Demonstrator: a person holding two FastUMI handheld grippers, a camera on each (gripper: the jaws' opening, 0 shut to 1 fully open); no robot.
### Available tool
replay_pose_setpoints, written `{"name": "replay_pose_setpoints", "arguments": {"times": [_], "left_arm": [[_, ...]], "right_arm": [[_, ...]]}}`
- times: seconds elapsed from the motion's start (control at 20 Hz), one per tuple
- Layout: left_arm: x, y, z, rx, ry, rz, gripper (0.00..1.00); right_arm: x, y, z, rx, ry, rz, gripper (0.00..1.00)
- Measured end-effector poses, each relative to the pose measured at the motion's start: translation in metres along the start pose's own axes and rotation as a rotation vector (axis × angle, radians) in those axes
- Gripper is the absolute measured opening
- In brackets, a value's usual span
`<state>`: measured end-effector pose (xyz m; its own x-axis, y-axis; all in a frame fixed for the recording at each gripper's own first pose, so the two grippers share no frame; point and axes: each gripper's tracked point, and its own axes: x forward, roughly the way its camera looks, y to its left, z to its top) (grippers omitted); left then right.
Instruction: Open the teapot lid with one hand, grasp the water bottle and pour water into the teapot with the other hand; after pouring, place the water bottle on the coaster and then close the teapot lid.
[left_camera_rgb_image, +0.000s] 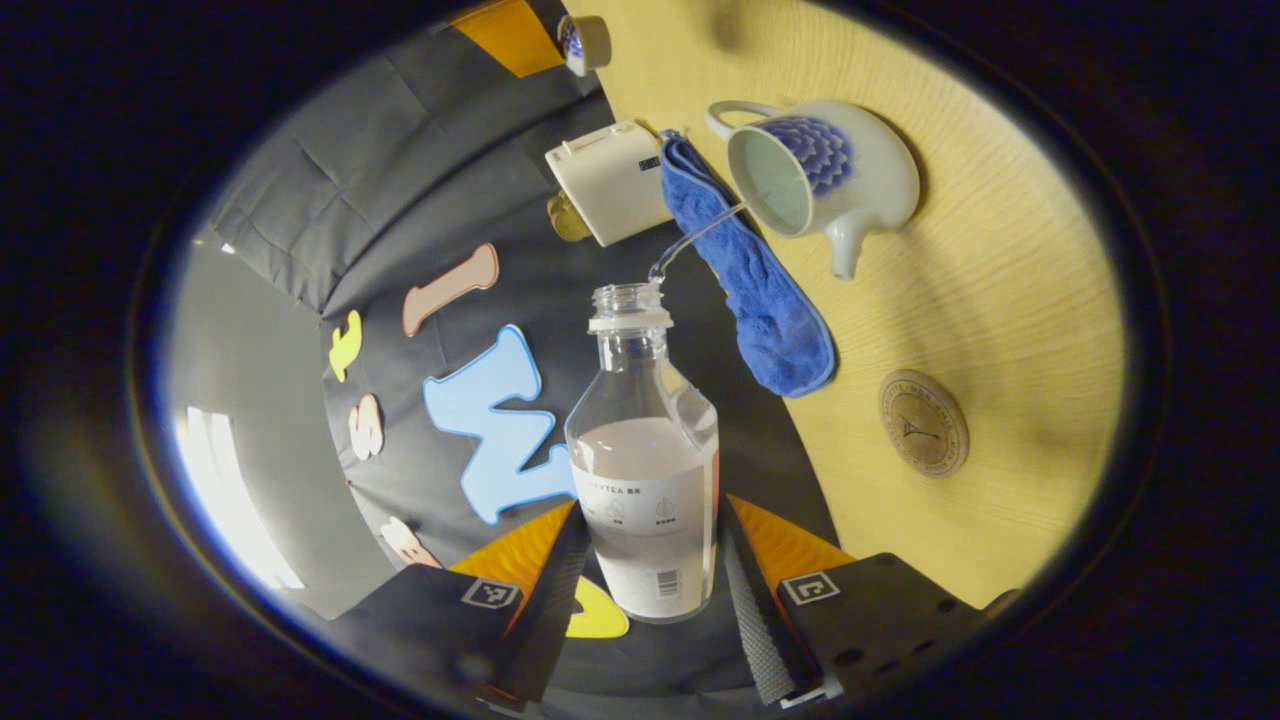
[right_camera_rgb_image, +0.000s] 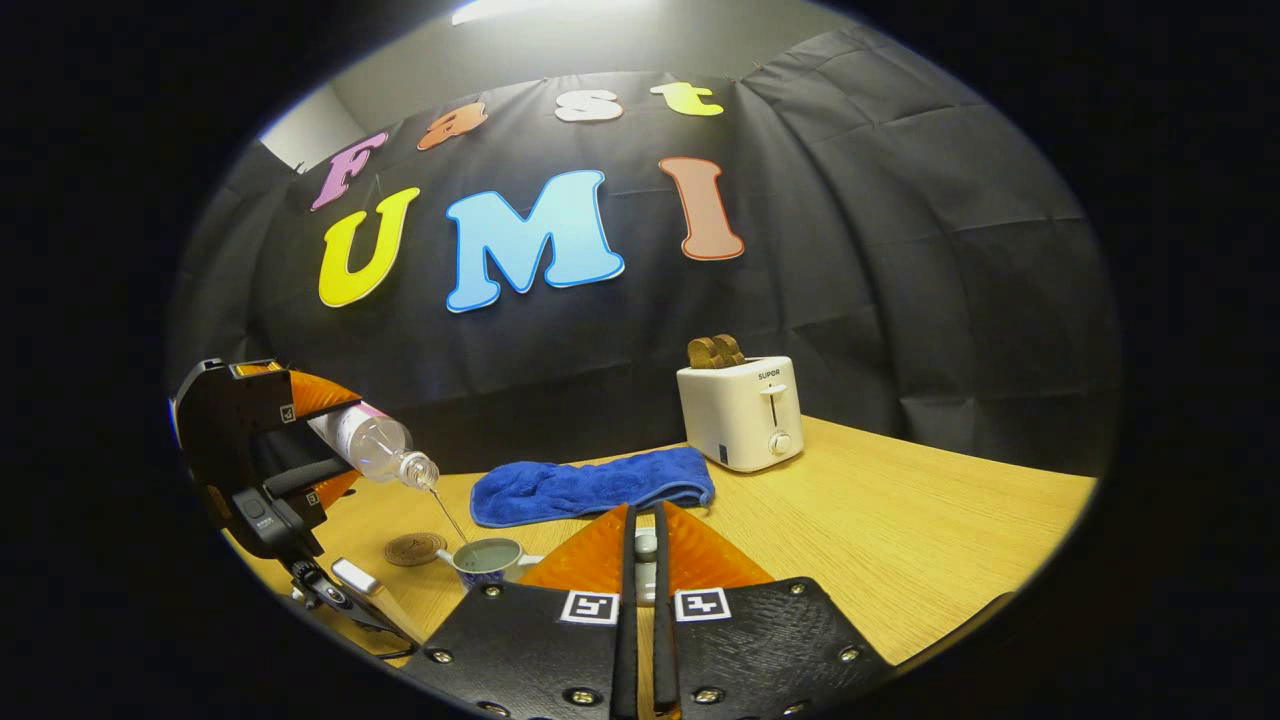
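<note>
Pale wood-grain table (right_camera_rgb_image: 900, 540) ran beneath black cloth walls, with a grey wall above them. One toaster (right_camera_rgb_image: 742, 412), boxy and cream-white, stood at the back with brown slices poking from its slots. One blue towel (right_camera_rgb_image: 590, 487), plush and rumpled, lay just beside it. One round coaster (left_camera_rgb_image: 923, 422), flat and brown with a printed face, sat bare on the wood, near the towel's end. One teapot (left_camera_rgb_image: 825, 175), glazed white with a blue petal pattern, stood lidless, its rim open. One small blue-and-white cup (left_camera_rgb_image: 583, 42) sat at the far edge.

One clear water bottle (left_camera_rgb_image: 645, 470), uncapped and partly full, was pinched between the fingers of the left gripper (left_camera_rgb_image: 650, 590) and tipped, a thin stream arcing from its mouth into the teapot. The right gripper (right_camera_rgb_image: 645, 560) was pressed nearly together on a small pale object, seemingly the lid (right_camera_rgb_image: 646, 545), held above the table.
</note>
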<state>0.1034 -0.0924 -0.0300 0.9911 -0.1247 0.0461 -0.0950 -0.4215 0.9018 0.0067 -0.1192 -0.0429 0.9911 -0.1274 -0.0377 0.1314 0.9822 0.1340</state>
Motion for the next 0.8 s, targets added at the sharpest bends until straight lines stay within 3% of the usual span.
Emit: {"name": "replay_pose_setpoints", "arguments": {"times": [0.65, 0.75, 0.8], "left_arm": [[0.003, 0.010, -0.006, 0.070, 0.003, 0.019, 0.87], [0.003, 0.012, -0.005, 0.081, 0.002, 0.024, 0.73], [0.002, 0.013, -0.006, 0.086, 0.002, 0.026, 0.87]], "right_arm": [[-0.001, 0.002, 0.001, 0.014, -0.001, 0.012, 0.06], [-0.001, 0.002, 0.002, 0.015, -0.002, 0.013, 0.06], [-0.001, 0.003, 0.001, 0.016, -0.001, 0.015, 0.06]]}}
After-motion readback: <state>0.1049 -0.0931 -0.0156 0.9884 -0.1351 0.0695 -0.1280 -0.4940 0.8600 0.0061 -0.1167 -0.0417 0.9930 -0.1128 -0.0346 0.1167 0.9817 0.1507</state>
